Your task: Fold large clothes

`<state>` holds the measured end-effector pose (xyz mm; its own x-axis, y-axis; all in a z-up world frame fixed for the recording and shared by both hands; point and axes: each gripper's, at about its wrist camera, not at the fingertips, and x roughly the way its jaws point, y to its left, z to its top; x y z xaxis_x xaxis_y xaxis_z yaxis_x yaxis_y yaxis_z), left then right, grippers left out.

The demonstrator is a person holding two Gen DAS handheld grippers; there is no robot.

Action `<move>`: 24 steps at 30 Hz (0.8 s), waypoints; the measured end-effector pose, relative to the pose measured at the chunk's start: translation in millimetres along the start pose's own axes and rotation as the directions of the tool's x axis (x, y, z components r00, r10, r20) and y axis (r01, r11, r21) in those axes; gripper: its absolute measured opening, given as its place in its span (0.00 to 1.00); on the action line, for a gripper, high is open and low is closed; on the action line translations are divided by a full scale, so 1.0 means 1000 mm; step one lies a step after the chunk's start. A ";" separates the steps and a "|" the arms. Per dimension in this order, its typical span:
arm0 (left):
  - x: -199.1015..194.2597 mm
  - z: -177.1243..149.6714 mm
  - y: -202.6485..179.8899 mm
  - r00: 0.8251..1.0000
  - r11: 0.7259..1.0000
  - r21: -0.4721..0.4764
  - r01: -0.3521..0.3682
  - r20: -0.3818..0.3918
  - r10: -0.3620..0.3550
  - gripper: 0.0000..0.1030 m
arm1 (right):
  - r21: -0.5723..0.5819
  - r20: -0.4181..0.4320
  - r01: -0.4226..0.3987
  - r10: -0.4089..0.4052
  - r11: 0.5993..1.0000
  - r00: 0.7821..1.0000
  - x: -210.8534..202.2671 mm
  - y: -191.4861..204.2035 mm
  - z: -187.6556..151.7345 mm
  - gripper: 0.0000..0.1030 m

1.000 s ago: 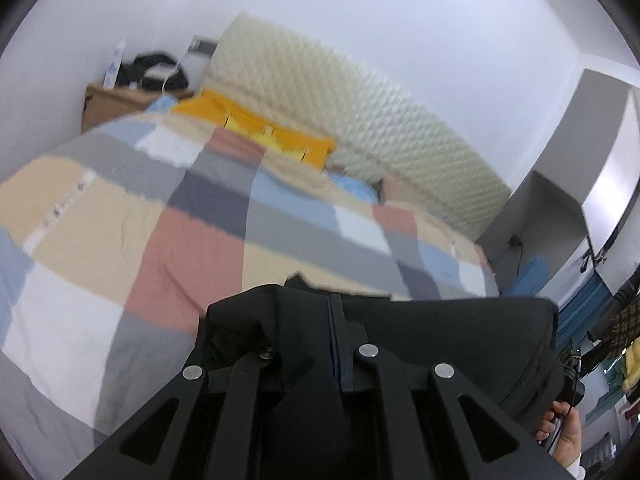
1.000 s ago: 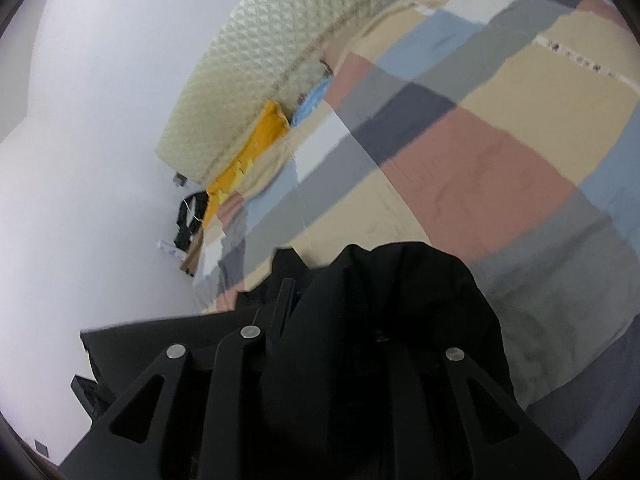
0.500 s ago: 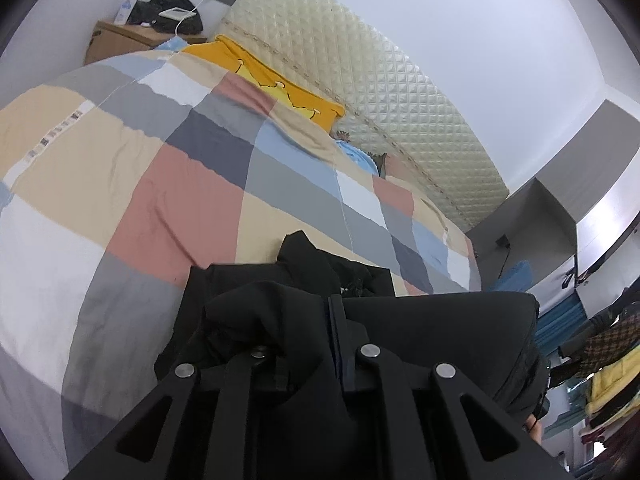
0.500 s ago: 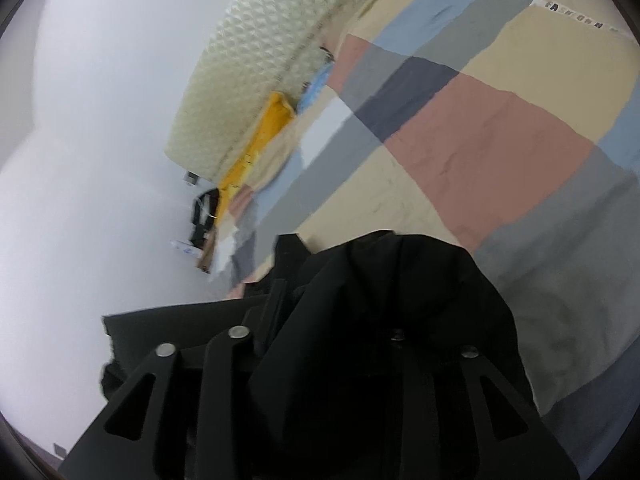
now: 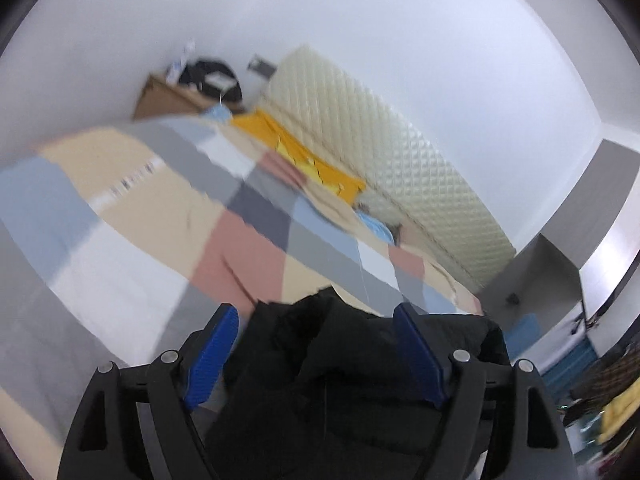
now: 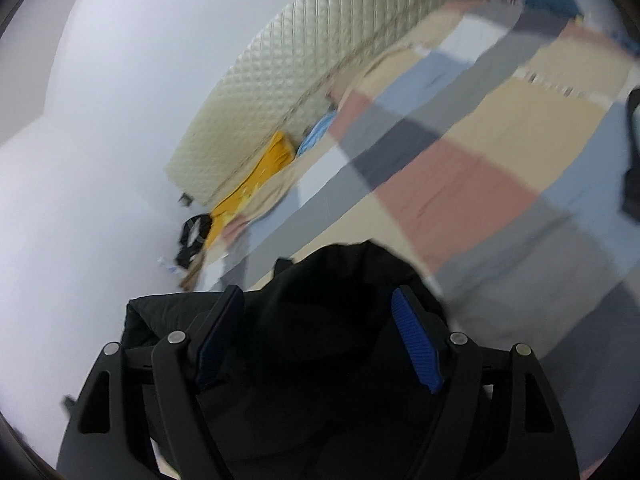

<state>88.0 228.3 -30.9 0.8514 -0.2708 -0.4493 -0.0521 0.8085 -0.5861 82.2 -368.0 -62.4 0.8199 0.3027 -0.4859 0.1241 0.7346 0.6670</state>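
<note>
A large black garment [image 5: 344, 364] lies bunched on the patchwork bedspread [image 5: 160, 216] at the near edge of the bed. My left gripper [image 5: 316, 312] is open, its blue pads [image 5: 212, 352] spread to either side of the cloth. In the right wrist view the same black garment [image 6: 332, 344] lies under my right gripper [image 6: 320, 296], which is also open with its blue pads [image 6: 416, 344] wide apart. Neither gripper holds the cloth. Both views are blurred by motion.
A cream quilted headboard [image 5: 400, 140] stands at the far end, with a yellow cloth [image 5: 304, 156] and a blue item [image 5: 376, 228] near it. A wooden bedside table [image 5: 168, 100] carries dark things. A grey cabinet [image 5: 568, 248] stands at the right.
Both grippers were shut on the black garment and have opened, letting it go. The garment now rests on the bedspread. Both cameras have shifted and tilted.
</note>
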 end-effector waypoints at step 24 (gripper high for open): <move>0.045 -0.147 -0.154 0.982 0.725 0.686 0.054 -0.169 0.087 0.77 | -0.448 -0.037 -0.056 0.044 0.893 0.998 -0.047 0.079 -0.095 0.63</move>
<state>57.7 14.8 -60.4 0.7431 -0.2838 -0.6060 0.3663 0.9304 0.0135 -0.1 -266.5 -40.8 0.8033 0.3569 -0.4767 -0.1851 0.9105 0.3697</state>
